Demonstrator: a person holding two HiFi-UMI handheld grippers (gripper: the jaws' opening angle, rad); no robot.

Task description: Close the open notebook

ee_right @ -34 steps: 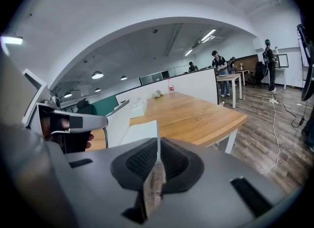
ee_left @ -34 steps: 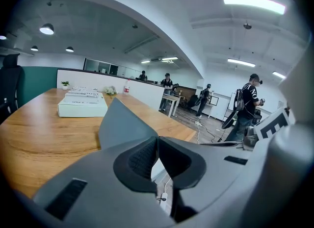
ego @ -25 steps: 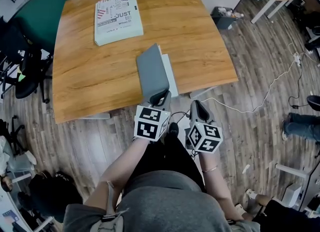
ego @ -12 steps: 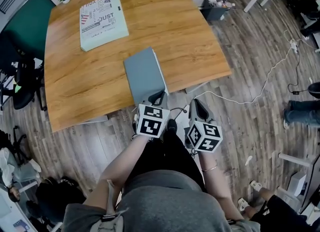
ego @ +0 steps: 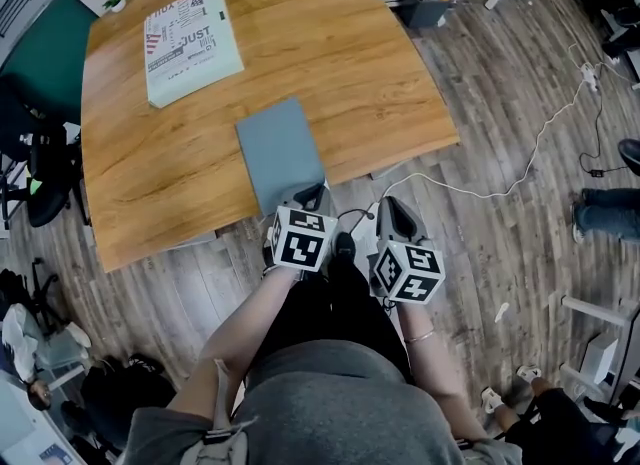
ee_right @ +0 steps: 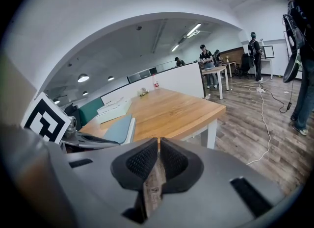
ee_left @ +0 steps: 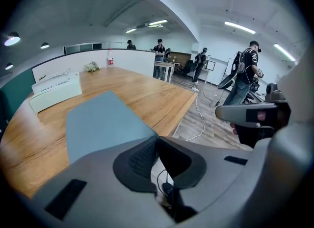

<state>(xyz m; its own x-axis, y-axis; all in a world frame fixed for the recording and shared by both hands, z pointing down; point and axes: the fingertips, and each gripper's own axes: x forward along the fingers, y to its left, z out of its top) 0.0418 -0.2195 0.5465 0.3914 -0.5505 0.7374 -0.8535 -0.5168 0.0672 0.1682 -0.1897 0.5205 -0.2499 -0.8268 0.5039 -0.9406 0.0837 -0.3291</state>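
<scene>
The notebook [ego: 280,151] lies flat and closed on the wooden table [ego: 350,73], near its front edge, with its grey-blue cover up. In the left gripper view the cover [ee_left: 98,124] fills the space just beyond the jaws. My left gripper [ego: 315,193] hovers at the notebook's near edge, its jaws shut [ee_left: 157,141] with nothing between them. My right gripper [ego: 392,208] is off the table over the floor, to the right of the left one, also shut [ee_right: 159,143] and empty. From the right gripper view the notebook [ee_right: 120,128] shows side-on at the left.
A white printed box [ego: 190,38] lies at the table's far left. Office chairs [ego: 45,163] stand left of the table. A white cable [ego: 520,178] runs across the wood floor at the right. People [ee_left: 243,77] stand farther back in the room.
The notebook's cover, raised at a slant a second ago, has come down flat. My left gripper has sunk toward the notebook's near edge. The right gripper has barely shifted.
</scene>
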